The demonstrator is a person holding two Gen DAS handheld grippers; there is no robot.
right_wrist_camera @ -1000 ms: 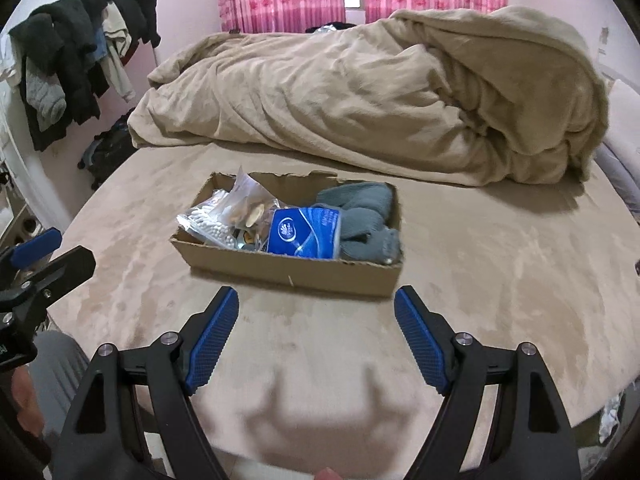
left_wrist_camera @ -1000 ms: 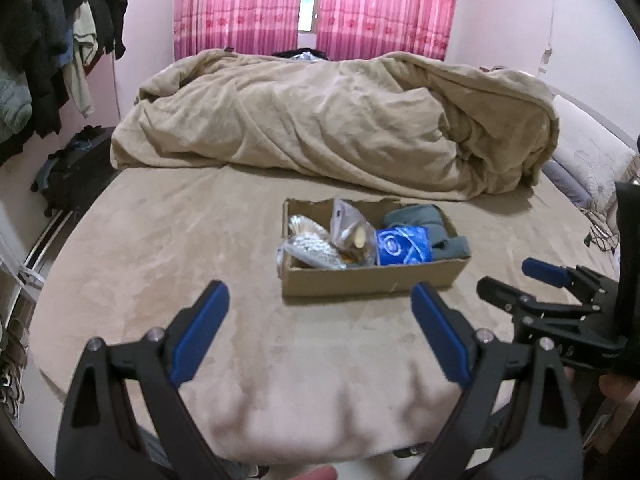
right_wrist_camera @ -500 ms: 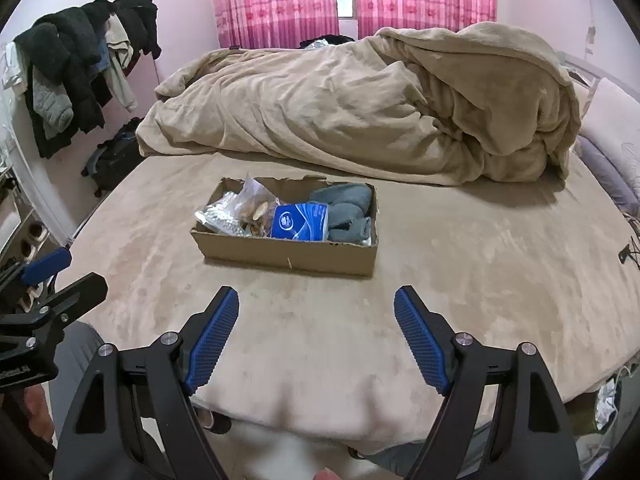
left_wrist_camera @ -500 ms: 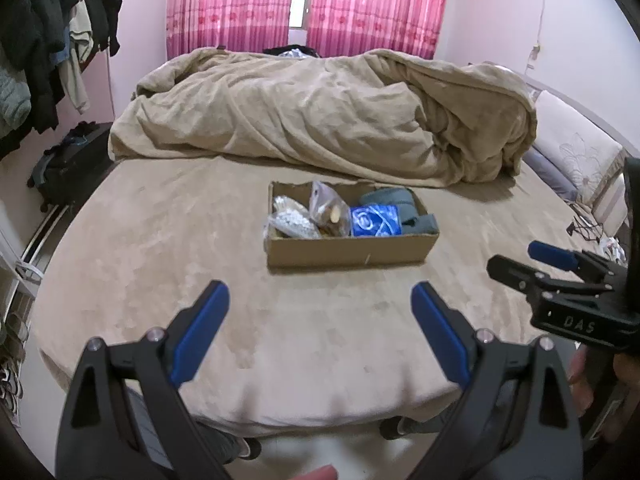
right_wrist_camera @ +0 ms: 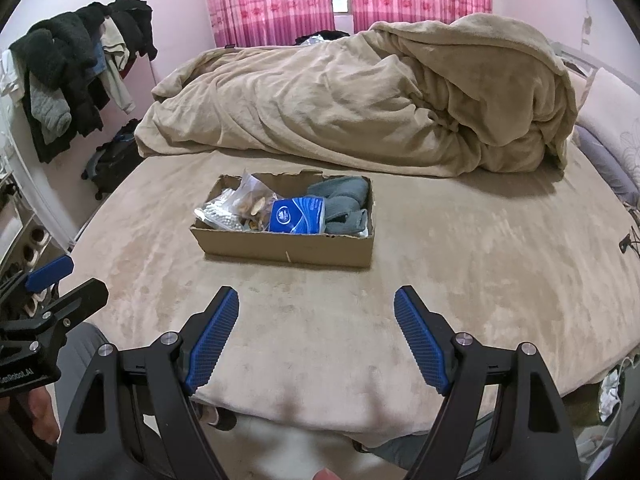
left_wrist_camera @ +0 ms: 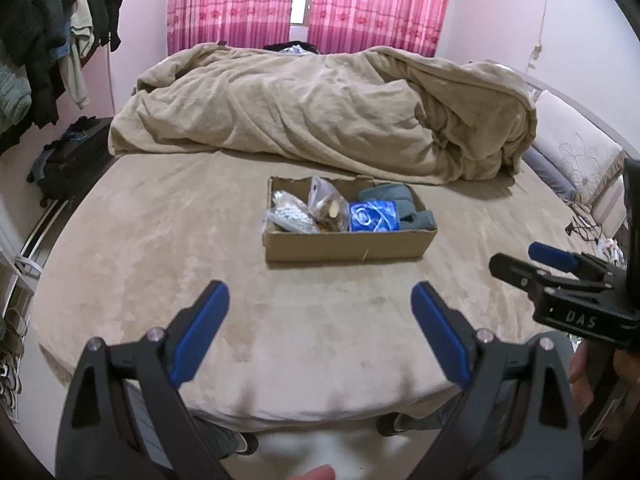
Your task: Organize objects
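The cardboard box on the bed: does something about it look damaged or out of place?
Yes. The cardboard box has a torn, ragged far rim, and the clear bag sticks up above its walls. The blue packet and grey cloth sit inside. Nothing is spilled.

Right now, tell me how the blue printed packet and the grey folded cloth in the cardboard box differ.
The blue printed packet is glossy, bright blue with a white logo; the grey folded cloth is matte, dull and unprinted. The packet is one flat pouch leaning near the middle of the box; the cloth is a bulkier stack of folds filling the right end. Both sit side by side inside the cardboard box, touching, and neither is held.
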